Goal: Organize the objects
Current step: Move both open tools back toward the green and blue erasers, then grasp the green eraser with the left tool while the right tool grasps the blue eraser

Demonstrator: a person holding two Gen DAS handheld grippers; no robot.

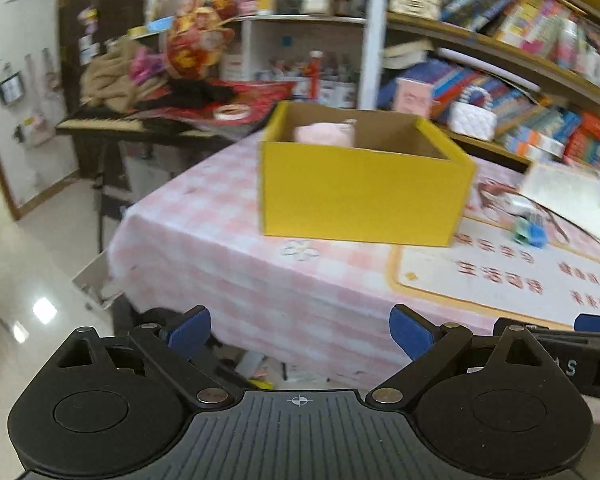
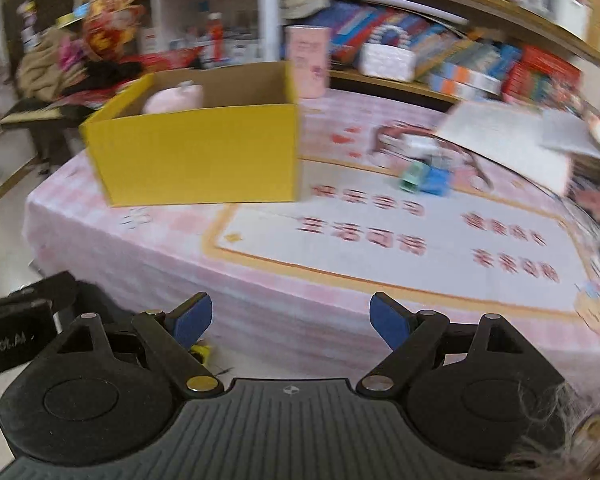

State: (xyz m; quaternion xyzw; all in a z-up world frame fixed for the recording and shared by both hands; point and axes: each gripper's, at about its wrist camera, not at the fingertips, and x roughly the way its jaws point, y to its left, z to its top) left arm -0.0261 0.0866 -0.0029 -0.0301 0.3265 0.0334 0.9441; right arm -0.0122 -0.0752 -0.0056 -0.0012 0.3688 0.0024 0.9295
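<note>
Both the left gripper (image 1: 300, 334) and the right gripper (image 2: 291, 322) have their jaws spread wide with nothing between them, short of the table's (image 2: 260, 312) near edge. Ahead of the right jaws, well apart, two small toy blocks (image 2: 424, 178), green and blue, lie side by side toward the table's middle, nearer the right hand, I judge. The yellow box (image 2: 200, 156) stands left of them, by the table's left edge, a pink soft item (image 2: 176, 98) inside.

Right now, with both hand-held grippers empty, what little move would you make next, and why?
Probably ease the right hand-held gripper forward toward the small green and blue toys on the table. Its jaws stand open and empty, the toys lie loose beside the yellow box, and a pink item already sits inside.
</note>
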